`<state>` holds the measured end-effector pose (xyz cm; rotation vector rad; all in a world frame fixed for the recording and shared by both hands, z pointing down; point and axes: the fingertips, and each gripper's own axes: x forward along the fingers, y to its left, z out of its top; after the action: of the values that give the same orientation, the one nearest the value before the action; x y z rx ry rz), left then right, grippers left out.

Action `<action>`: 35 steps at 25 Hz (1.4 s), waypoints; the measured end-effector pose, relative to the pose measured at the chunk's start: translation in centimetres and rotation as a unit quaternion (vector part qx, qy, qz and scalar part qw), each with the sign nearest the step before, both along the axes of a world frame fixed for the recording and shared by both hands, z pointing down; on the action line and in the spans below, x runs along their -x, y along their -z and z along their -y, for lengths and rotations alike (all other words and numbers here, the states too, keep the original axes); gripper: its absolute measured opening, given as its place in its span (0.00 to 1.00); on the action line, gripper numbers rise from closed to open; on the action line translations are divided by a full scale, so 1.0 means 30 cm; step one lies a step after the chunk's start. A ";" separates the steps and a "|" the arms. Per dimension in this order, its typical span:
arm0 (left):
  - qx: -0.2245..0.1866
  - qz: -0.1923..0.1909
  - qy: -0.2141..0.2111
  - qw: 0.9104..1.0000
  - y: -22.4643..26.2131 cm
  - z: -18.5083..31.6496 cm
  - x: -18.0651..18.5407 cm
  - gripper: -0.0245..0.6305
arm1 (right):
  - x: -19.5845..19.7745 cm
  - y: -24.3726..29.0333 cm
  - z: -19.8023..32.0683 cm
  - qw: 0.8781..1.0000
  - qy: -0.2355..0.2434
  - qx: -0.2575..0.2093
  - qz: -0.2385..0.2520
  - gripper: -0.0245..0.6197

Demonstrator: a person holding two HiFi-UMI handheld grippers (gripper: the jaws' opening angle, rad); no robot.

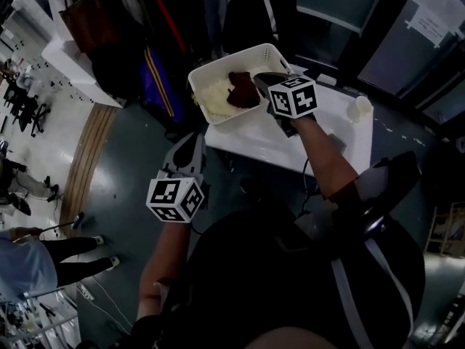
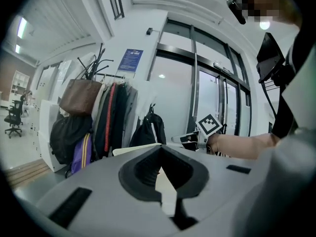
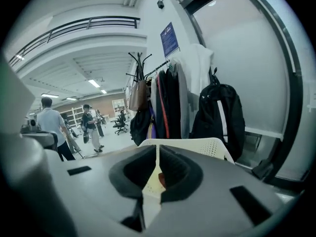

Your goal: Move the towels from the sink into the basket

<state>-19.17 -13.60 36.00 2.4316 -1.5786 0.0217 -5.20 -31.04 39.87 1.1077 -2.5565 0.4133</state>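
Done: a cream towel (image 1: 216,97) and a dark red towel (image 1: 243,89) lie in the basket (image 1: 211,67), just below and ahead of my right gripper (image 1: 259,78).
Left: I see no towel outside it and cannot make out the sink, so I judge the task near its end.
Right jaws: pressed together, empty.
Left gripper (image 1: 197,138): jaws together, empty, well back from the basket.
Materials: soft crumpled cloth; stiff white perforated plastic, rounded corners.

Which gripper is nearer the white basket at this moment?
Right. The right gripper reaches over the basket's right side, beside the dark towel lying in it. The left gripper is apart from the basket, short of its near corner.
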 end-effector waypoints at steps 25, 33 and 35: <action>0.000 -0.021 -0.050 0.999 -0.022 -0.014 -0.295 0.04 | -0.333 0.060 -0.298 0.995 -0.064 -0.079 0.022 0.05; 0.019 -0.020 -0.071 0.997 -0.099 0.077 -0.426 0.04 | -0.600 -0.036 -0.247 0.990 -0.124 -0.063 -0.010 0.06; 0.029 -0.019 -0.083 0.996 -0.124 0.093 -0.480 0.04 | -0.700 -0.098 -0.238 0.988 -0.147 -0.043 -0.027 0.06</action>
<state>-4.78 -16.39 39.71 2.4958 -1.3378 0.0506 15.81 -23.89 42.82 1.5131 -2.3890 0.3391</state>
